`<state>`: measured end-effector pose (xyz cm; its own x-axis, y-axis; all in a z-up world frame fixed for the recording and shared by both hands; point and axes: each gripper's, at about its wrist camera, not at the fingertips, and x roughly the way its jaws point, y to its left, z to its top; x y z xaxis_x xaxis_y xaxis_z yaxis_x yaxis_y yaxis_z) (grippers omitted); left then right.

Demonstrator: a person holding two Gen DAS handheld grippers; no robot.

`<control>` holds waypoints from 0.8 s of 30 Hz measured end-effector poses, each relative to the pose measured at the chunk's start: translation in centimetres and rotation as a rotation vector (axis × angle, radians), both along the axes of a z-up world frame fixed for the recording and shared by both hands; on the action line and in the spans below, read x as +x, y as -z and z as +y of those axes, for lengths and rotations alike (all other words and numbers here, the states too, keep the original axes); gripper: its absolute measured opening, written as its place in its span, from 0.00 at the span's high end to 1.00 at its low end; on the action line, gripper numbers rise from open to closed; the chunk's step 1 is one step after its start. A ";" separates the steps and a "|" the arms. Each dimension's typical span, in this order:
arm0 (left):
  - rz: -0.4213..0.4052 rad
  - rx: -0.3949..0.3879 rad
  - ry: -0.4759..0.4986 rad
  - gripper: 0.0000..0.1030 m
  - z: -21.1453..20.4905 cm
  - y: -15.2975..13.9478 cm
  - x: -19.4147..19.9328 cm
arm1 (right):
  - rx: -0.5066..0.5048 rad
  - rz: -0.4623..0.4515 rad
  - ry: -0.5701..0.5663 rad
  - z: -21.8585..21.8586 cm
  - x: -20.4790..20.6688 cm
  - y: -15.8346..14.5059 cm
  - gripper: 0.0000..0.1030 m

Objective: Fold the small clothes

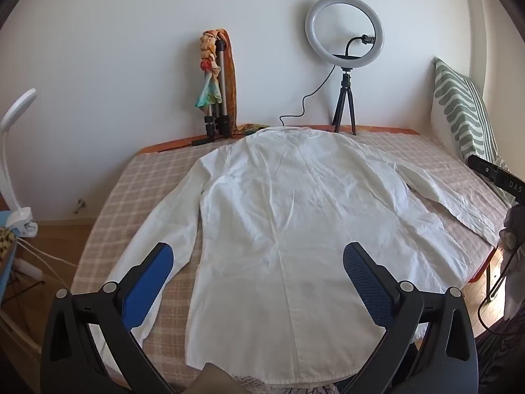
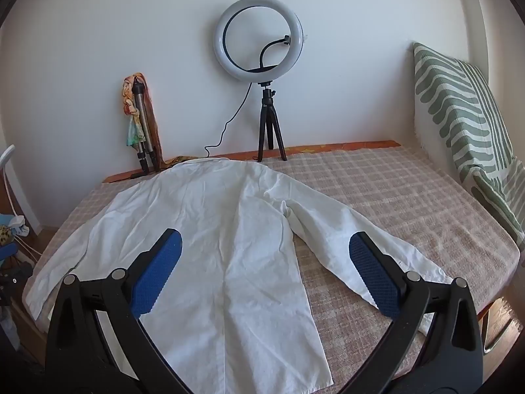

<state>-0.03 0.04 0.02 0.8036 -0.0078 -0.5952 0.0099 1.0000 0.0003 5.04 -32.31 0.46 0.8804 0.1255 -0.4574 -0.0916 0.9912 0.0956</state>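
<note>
Both grippers — left gripper (image 1: 259, 256), right gripper (image 2: 265, 246) — spread wide, empty, above flat white shirt (image 1: 288, 216).

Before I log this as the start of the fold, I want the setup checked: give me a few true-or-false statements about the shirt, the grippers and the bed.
1. The white shirt lies spread flat on the checked bed cover. True.
2. The left gripper is clamped on a sleeve. False: its jaws stand open, holding nothing.
3. A ring light stands on a tripod by the wall. True.
4. The right gripper is shut. False: it is open.
</note>
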 end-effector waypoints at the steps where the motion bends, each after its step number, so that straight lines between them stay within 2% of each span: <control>1: -0.002 0.000 0.001 0.00 0.0 0.0 0.0 | -0.001 0.000 -0.003 0.0 0.0 0.0 0.00; 9: -0.012 0.008 -0.011 0.00 1.1 -0.3 -0.1 | -0.003 0.000 -0.002 0.1 0.1 0.0 0.00; 24: -0.014 0.021 -0.030 0.00 0.7 -0.4 -0.2 | -0.002 0.003 -0.007 0.4 0.2 0.1 0.00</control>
